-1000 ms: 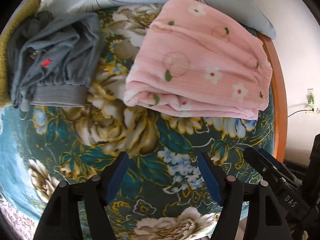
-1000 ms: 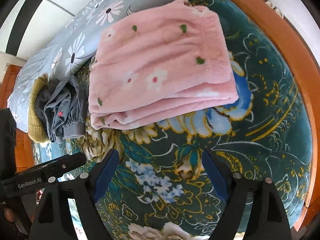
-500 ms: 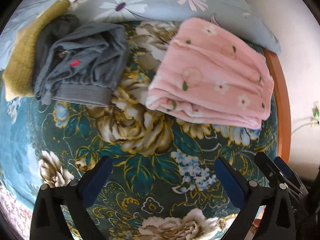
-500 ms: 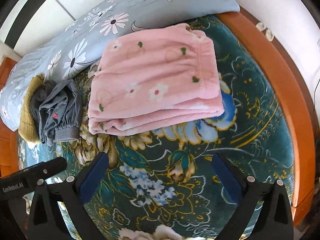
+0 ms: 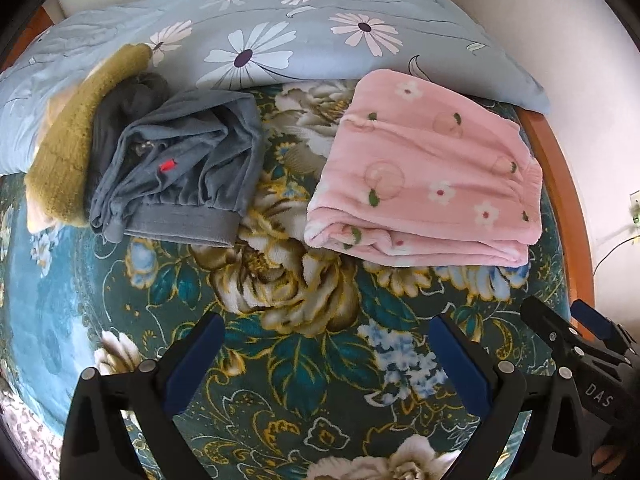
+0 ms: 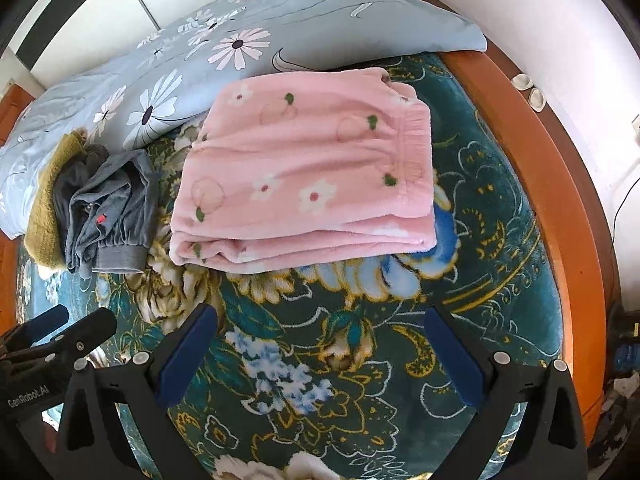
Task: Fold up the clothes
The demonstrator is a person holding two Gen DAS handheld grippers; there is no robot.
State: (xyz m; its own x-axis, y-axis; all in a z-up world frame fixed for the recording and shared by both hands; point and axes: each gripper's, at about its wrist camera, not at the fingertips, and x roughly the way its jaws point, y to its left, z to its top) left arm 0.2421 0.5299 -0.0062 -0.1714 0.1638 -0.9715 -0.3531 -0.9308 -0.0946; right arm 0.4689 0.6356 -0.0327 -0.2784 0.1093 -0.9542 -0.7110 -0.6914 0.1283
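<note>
A pink flowered fleece garment [image 5: 424,176] lies folded flat on the bed, also in the right wrist view [image 6: 308,176]. A crumpled grey garment [image 5: 176,168] lies to its left, seen too in the right wrist view [image 6: 106,212], beside a mustard-yellow knit piece [image 5: 76,152]. My left gripper [image 5: 326,340] is open and empty, held above the bedspread in front of both garments. My right gripper [image 6: 320,332] is open and empty, in front of the pink garment. Each gripper shows at the edge of the other's view.
The bed has a dark teal flowered bedspread [image 5: 280,280]. A light blue daisy-print quilt [image 5: 280,32] lies along the far side. An orange wooden bed frame [image 6: 560,200] runs along the right, with a white wall behind it.
Both grippers have pulled back and up from the garments and their jaws have opened wider. The pink garment stays folded in place.
</note>
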